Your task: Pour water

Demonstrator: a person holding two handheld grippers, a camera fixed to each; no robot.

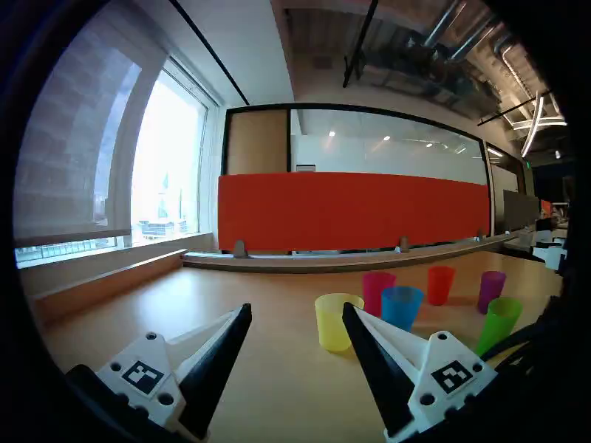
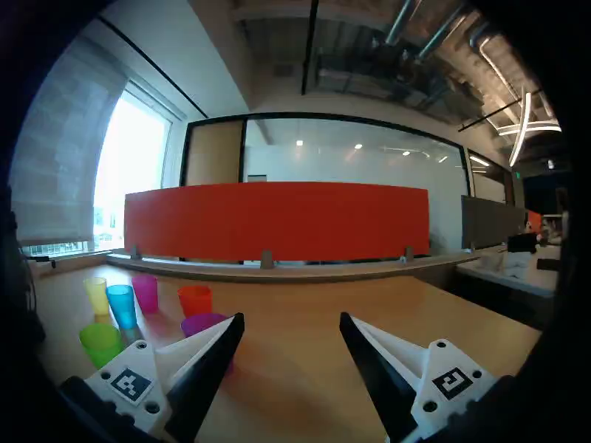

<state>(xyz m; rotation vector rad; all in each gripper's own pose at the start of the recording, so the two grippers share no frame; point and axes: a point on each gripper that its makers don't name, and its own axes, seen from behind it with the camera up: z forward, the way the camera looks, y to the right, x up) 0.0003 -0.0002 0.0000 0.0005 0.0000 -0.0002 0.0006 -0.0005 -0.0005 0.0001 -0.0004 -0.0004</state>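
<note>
Left gripper view: left claw (image 1: 295, 306) wide open, empty. Six coloured plastic cups (image 1: 401, 306) stand on the table (image 1: 281, 384), ahead-right of the claw; yellow cup (image 1: 332, 325) just behind the right fingertip.
Right gripper view: right claw (image 2: 292, 316) wide open, empty. Cups ahead-left; purple cup (image 2: 198, 322) behind the left fingertip.

I find no word, number or brand name that I can read in either view. The only printed marks are the black-and-white square tags (image 1: 142, 375) on the white finger mounts of my left gripper (image 1: 295, 307), and the same kind of tags (image 2: 448, 384) on my right gripper (image 2: 290, 316). They carry a blocky pattern, no letters or digits.
</note>
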